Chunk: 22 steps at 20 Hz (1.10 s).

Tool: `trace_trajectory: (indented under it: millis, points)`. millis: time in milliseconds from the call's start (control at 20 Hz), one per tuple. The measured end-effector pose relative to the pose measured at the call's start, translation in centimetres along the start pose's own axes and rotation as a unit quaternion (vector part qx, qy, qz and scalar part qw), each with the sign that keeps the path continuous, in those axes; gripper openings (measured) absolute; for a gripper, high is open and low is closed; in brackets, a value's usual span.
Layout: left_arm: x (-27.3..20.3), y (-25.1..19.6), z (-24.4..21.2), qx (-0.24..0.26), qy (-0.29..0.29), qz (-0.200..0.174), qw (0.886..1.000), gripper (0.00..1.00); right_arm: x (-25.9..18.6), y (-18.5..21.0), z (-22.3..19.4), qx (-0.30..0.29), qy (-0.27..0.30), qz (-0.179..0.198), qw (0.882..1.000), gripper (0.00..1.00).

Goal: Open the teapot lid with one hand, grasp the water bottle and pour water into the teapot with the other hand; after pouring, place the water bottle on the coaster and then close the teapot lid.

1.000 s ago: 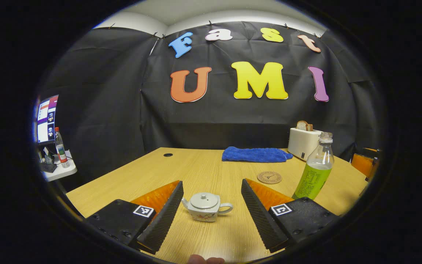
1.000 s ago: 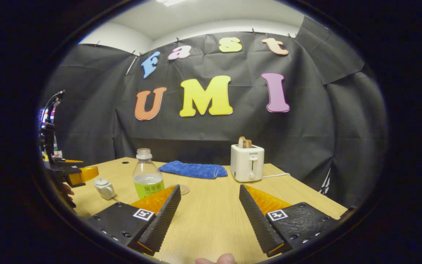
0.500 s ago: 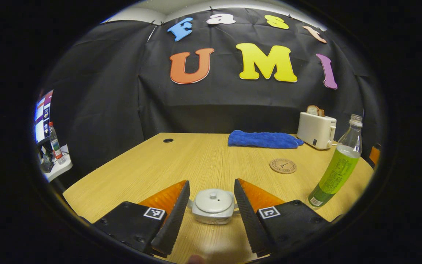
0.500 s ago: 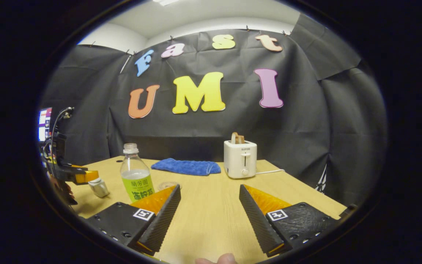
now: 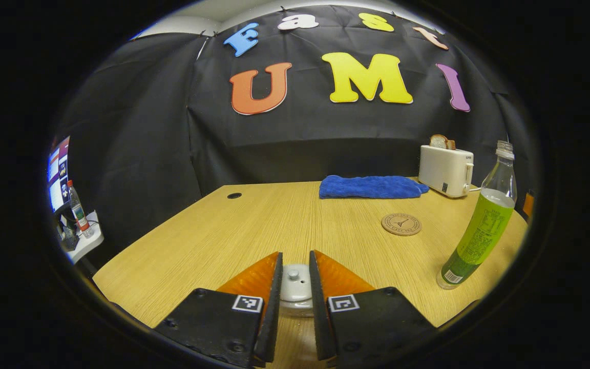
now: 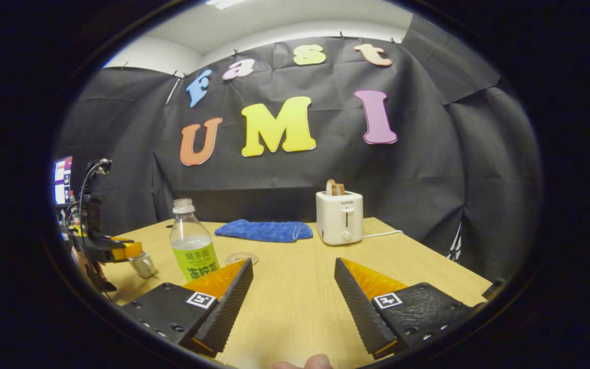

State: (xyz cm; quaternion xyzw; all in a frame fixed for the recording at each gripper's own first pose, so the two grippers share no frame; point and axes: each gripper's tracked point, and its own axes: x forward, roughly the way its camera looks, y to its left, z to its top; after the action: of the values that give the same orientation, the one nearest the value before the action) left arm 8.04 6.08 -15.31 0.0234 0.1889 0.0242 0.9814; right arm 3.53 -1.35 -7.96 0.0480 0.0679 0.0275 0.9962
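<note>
Gripping the teapot lid is the step in hand: the left claw is narrowed onto it at 6 o'clock w/ the teapot on the desk. A straight lift is advised. Right claw is held wide; water bottle at 10 o'clock.

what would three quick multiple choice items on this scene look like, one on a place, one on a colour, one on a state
1. Where is the coaster?
A. bare on the table
B. under the water bottle
C. on the toaster

2. What colour is the cloth?
A. red
B. blue
C. white

3. How does the right gripper stand?
A. shut on the bottle
B. shut on the lid
C. open over bare table

Answers: 1 A, the water bottle stands apart from it. 2 B, blue beside the toaster. 3 C, its fingers stand wide with only the table between.
</note>
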Motion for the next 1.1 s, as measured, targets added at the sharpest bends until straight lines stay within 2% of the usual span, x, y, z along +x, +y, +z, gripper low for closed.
trace_trajectory:
  millis: [150,350,700,1100]
  points:
    - [0.1,0.4,0.1,0.007,-0.001,0.010,1.000,0.12,-0.2,0.4,-0.4,0.003,0.005,0.008,1.000,0.95]
    - [0.2,0.3,0.4,0.006,-0.005,0.006,1.000,0.03,-0.3,0.8,-0.2,-0.003,0.000,0.015,1.000,0.96]
    - [-0.6,1.3,2.4,0.000,-0.038,0.009,0.999,0.03,-1.2,2.1,0.6,-0.016,-0.015,0.037,0.999,0.95]
    - [-4.5,2.5,4.3,-0.026,-0.072,0.004,0.997,0.03,-2.3,7.8,-1.9,-0.035,0.017,0.120,0.992,0.95]
